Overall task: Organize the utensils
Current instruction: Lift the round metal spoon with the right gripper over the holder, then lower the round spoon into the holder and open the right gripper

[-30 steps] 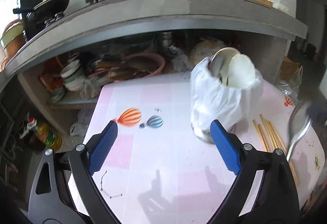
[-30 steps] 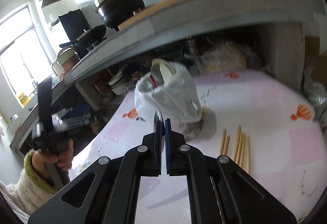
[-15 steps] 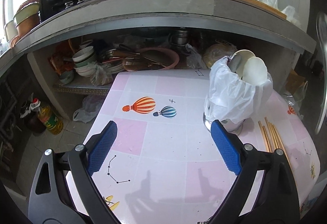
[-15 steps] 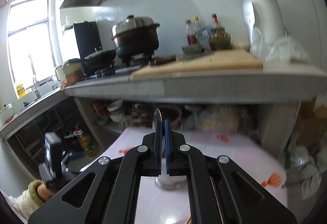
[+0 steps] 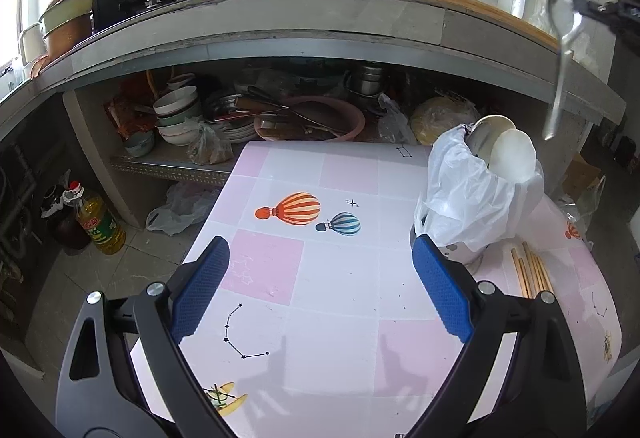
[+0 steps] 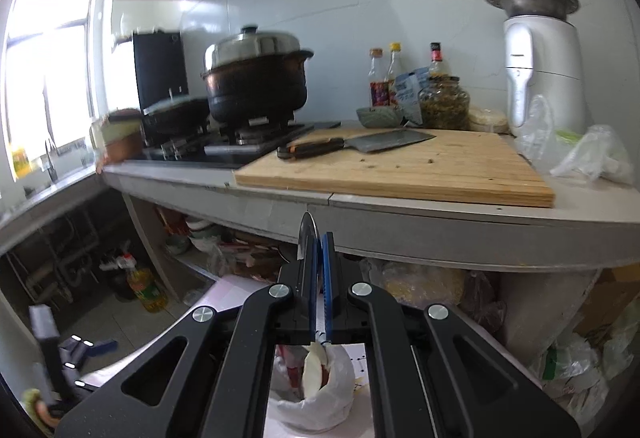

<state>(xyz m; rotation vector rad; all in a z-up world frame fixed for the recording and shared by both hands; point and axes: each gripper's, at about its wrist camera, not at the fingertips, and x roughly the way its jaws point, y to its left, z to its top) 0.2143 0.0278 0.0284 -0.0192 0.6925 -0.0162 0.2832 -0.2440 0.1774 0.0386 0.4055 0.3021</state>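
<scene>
The spoon [image 5: 562, 38] hung handle-down in mid-air, pinched at its bowl by the closed right tongs [image 6: 316, 258], above the bag-lined utensil holder [image 5: 476, 206] near the bench's [image 5: 340, 278] far right corner. The left tongs [image 5: 320, 270] stood wide open and empty over the bench's near edge. Chopsticks [image 5: 532, 270] lay by the right edge, beside the holder.

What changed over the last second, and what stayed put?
The right claw, shut on the metal spoon, lifted it from table level to high above the bag-lined utensil holder. The left claw stayed open and empty; the chopsticks and holder did not move.
</scene>
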